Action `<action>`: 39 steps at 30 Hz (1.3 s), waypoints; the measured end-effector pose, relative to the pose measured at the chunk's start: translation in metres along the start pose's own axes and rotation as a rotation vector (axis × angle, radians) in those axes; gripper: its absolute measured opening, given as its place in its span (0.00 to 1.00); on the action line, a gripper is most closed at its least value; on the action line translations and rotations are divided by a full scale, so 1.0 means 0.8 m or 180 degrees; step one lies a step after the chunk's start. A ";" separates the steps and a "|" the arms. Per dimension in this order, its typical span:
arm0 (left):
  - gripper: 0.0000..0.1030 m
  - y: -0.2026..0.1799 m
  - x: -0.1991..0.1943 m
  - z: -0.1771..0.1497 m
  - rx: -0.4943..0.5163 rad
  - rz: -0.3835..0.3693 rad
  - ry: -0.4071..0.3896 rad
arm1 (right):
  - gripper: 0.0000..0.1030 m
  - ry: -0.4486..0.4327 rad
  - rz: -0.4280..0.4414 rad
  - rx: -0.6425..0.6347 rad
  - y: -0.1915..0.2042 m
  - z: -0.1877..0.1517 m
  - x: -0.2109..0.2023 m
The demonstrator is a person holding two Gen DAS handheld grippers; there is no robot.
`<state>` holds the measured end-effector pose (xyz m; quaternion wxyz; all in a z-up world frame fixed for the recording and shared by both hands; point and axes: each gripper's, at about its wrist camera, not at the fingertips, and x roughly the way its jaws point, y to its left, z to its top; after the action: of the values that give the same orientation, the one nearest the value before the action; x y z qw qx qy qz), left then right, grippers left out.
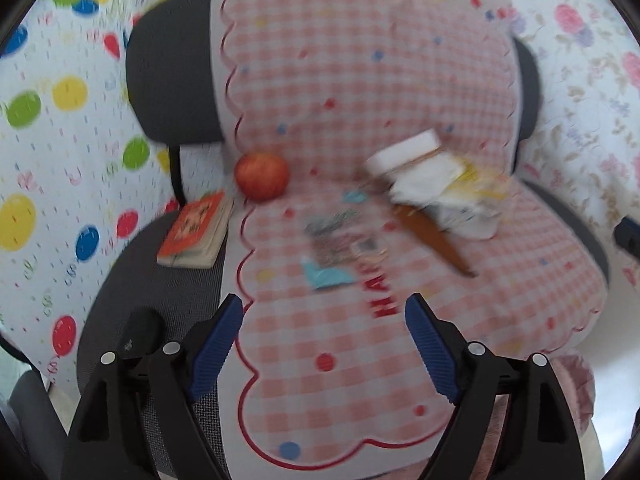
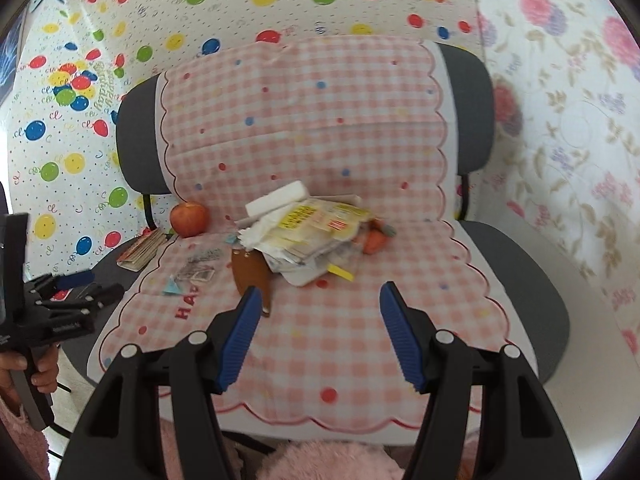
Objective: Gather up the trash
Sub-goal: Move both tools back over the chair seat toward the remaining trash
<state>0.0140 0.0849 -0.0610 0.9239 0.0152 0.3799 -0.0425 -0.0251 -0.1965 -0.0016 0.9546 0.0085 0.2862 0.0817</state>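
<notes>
A chair draped in a pink checked cloth (image 1: 340, 80) (image 2: 304, 120) carries a pile of crumpled paper and yellow wrappers (image 1: 440, 188) (image 2: 308, 232). A white foam block (image 1: 404, 152) (image 2: 276, 198) lies on top of the pile. A brown leather-like piece (image 1: 432, 236) (image 2: 250, 272) pokes out below it. Small flat wrappers (image 1: 340, 240) (image 2: 200, 268) lie left of the pile. My left gripper (image 1: 326, 308) hovers open over the seat's front, short of the wrappers, with nothing between its fingers. My right gripper (image 2: 320, 294) is open too, just in front of the pile.
A red apple (image 1: 262, 176) (image 2: 189, 219) and a small book (image 1: 196, 232) (image 2: 144, 250) sit at the seat's left rear. An orange toy (image 2: 376, 240) lies right of the pile. A hand (image 2: 40, 372) holds the left gripper at the far left. Patterned sheets hang behind the chair.
</notes>
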 end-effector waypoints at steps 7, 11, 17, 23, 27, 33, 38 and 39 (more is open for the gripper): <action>0.85 -0.023 0.083 0.015 -0.0020 -0.0099 0.0348 | 0.57 0.0087 -0.0008 0.0017 0.016 0.004 0.034; 0.86 -0.034 0.123 0.038 -0.0067 0.0034 0.0487 | 0.57 0.0111 -0.0055 0.0016 0.012 0.002 0.034; 0.86 -0.048 0.138 0.052 -0.0026 0.0017 0.0520 | 0.57 0.0130 -0.0144 0.0047 0.000 -0.003 0.031; 0.85 -0.065 0.121 0.033 0.0241 -0.0134 0.0341 | 0.57 0.0183 -0.0158 0.0067 -0.006 -0.011 0.034; 0.85 -0.059 0.143 0.042 0.0158 -0.0192 0.0358 | 0.57 0.0198 -0.0117 0.0069 -0.005 -0.012 0.035; 0.72 -0.037 0.159 0.051 0.0073 -0.0625 0.0442 | 0.57 0.0166 -0.0107 0.0053 -0.005 -0.014 0.027; 0.31 -0.032 0.161 0.056 0.0198 -0.0675 0.0438 | 0.57 0.0194 -0.0088 0.0044 -0.003 -0.016 0.029; 0.19 -0.032 0.160 0.057 0.0223 -0.0674 0.0430 | 0.57 0.0193 -0.0088 0.0025 -0.001 -0.016 0.030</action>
<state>0.1344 0.0479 -0.1185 0.8855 0.0101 0.4390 -0.1520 -0.0125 -0.1942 -0.0253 0.9465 0.0058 0.3155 0.0676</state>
